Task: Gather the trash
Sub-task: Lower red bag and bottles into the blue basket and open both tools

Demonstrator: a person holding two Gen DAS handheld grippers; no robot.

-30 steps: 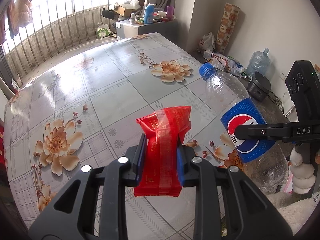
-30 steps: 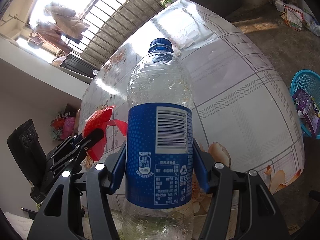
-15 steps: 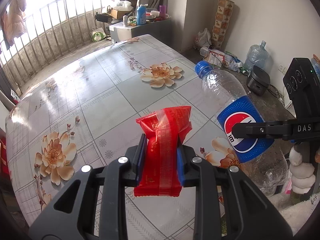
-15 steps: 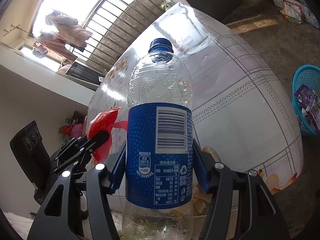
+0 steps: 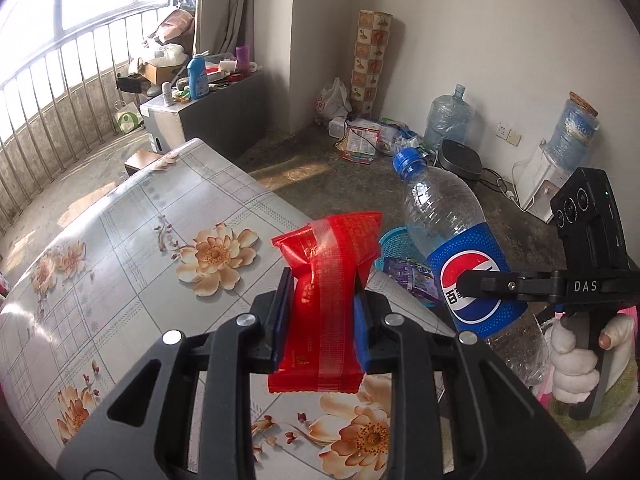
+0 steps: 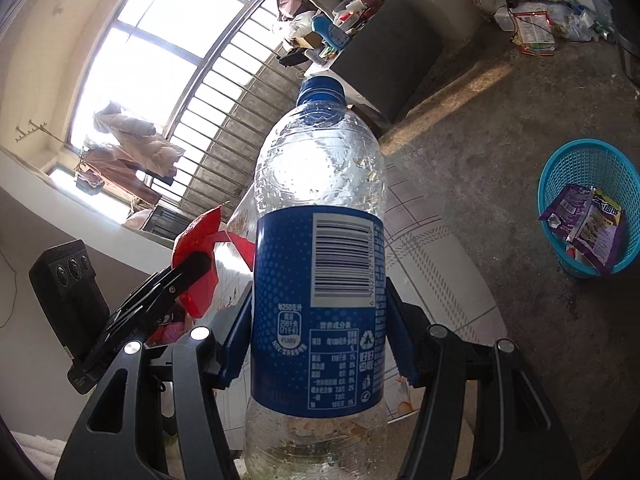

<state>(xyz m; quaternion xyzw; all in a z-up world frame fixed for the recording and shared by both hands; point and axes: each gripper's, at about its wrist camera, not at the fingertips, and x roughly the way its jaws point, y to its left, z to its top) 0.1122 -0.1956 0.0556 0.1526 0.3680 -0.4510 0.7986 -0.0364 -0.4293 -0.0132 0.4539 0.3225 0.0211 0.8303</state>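
Observation:
My left gripper (image 5: 320,316) is shut on a red snack wrapper (image 5: 324,280) and holds it above the flowered table (image 5: 160,248). My right gripper (image 6: 318,336) is shut on an empty clear Pepsi bottle (image 6: 320,248) with a blue cap, held upright. The bottle also shows in the left wrist view (image 5: 460,256), to the right of the wrapper. The wrapper shows in the right wrist view (image 6: 200,248), left of the bottle. A blue mesh trash basket (image 6: 588,208) with wrappers inside stands on the floor past the table edge; it peeks out behind the wrapper in the left wrist view (image 5: 396,244).
A grey cabinet (image 5: 208,116) with bottles stands by the railing. Water jugs (image 5: 448,120), a dispenser (image 5: 560,164), bags and litter lie along the far wall. The concrete floor (image 6: 480,128) lies between table and wall.
Both grippers have swung right, off the table middle toward its edge; the floor and the blue basket have come into view. Both grips are unchanged.

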